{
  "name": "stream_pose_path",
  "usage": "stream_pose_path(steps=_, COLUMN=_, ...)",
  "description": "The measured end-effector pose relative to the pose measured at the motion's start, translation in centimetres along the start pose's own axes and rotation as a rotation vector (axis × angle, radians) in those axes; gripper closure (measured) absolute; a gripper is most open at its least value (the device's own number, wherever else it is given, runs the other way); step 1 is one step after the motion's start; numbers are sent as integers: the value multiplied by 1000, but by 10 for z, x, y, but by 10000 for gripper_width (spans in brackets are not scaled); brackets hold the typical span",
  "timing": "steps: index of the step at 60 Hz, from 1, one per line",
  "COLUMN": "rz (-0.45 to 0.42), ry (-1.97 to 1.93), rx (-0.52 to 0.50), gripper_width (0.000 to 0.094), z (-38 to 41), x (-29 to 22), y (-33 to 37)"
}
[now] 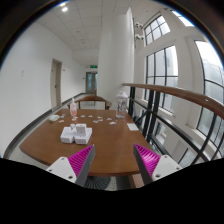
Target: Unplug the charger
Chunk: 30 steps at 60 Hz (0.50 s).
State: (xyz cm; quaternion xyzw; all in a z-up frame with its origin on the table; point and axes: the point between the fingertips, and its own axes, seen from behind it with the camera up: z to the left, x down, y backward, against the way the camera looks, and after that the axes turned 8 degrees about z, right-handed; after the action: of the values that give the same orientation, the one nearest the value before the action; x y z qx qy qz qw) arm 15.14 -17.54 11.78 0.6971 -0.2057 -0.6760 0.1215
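Lying on the table (100,150), white chargers (76,133) sit beyond the open tongs (113,160).

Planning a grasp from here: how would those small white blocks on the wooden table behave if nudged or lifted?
The small white blocks look compact and boxy, so probably rigid and light. Sitting flat on the wooden table, they would likely slide rather than roll. The hand-held gripper is open, well short of them; whether cables hang off them cannot be told.

No text, label, brand or number can be read. A green sign (91,66) glows above the far door (91,82), and white boxes (76,133) sit on the bench (100,150); any lettering on them is too small to read.
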Motion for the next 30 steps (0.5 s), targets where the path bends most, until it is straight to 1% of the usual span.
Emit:
stream_pose_path(steps=5, rz=2, ry=8, rx=-1, gripper_width=134, z=4, x=1, y=-2)
stream_pose_path(steps=6, rz=5, ry=11, rx=-4, gripper_width=135, z=-4, x=-3, y=-18)
stream_pose_path(steps=9, rz=15, ry=15, rx=-9, gripper_width=135, z=-2, x=-2, y=-23)
stream_pose_path(steps=14, rz=33, ry=16, rx=-33, gripper_width=133, z=15, x=0, y=-30)
stream_pose_path(steps=15, rz=37, ry=16, rx=-42, gripper_width=133, z=19, x=-4, y=-50)
stream_pose_path(steps=20, rz=52, ry=23, rx=-79, gripper_width=133, z=40, x=-7, y=-79)
stream_pose_path(steps=21, rz=54, ry=23, rx=-89, gripper_width=135, z=45, x=-5, y=-76)
stream_pose_path(steps=27, rz=70, ry=11, rx=-165, gripper_width=133, z=86, x=-11, y=-116)
stream_pose_path(steps=30, rz=78, ry=-2, rx=-183, gripper_width=135, z=103, x=-14, y=-136)
